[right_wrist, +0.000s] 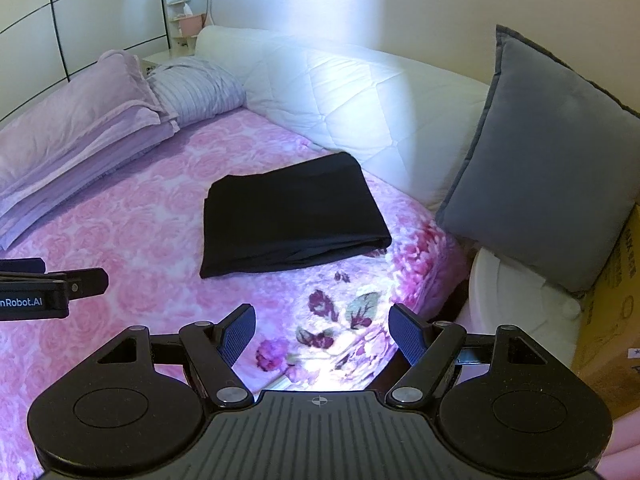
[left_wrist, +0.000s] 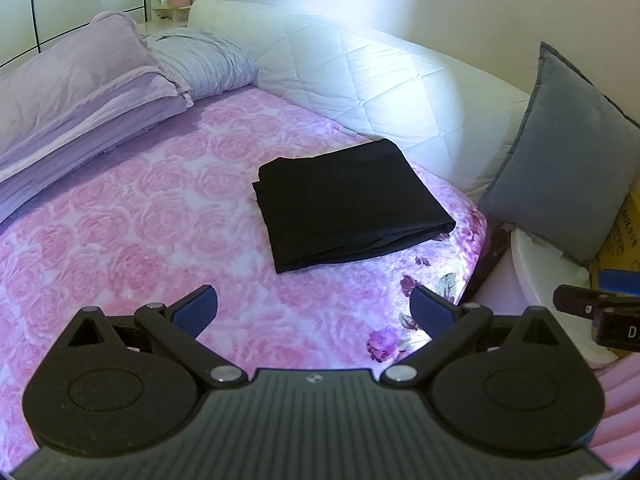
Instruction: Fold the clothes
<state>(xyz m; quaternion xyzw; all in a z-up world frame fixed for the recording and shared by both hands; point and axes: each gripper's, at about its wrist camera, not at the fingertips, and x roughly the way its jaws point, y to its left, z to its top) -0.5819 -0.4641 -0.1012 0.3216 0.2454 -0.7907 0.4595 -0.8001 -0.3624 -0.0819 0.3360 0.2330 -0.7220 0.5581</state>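
A black garment (left_wrist: 348, 204) lies folded into a flat rectangle on the pink rose-patterned bedspread (left_wrist: 132, 232), close to the white quilted headboard. In the right wrist view the same black garment (right_wrist: 292, 216) rests ahead and slightly left. My left gripper (left_wrist: 314, 306) hovers open above the bedspread, short of the garment, with nothing between its blue pads. My right gripper (right_wrist: 322, 326) is also open and holds nothing, near the bed's corner. The right gripper shows at the edge of the left view (left_wrist: 600, 308), and the left gripper at the left edge of the right view (right_wrist: 52, 286).
Folded lilac blankets (left_wrist: 76, 120) and a striped pillow (left_wrist: 208, 64) lie at the far left of the bed. A grey cushion (right_wrist: 548, 160) leans on a white round stool (right_wrist: 520, 304) beside a cardboard box (right_wrist: 616, 312). The white headboard (left_wrist: 360, 76) runs behind the garment.
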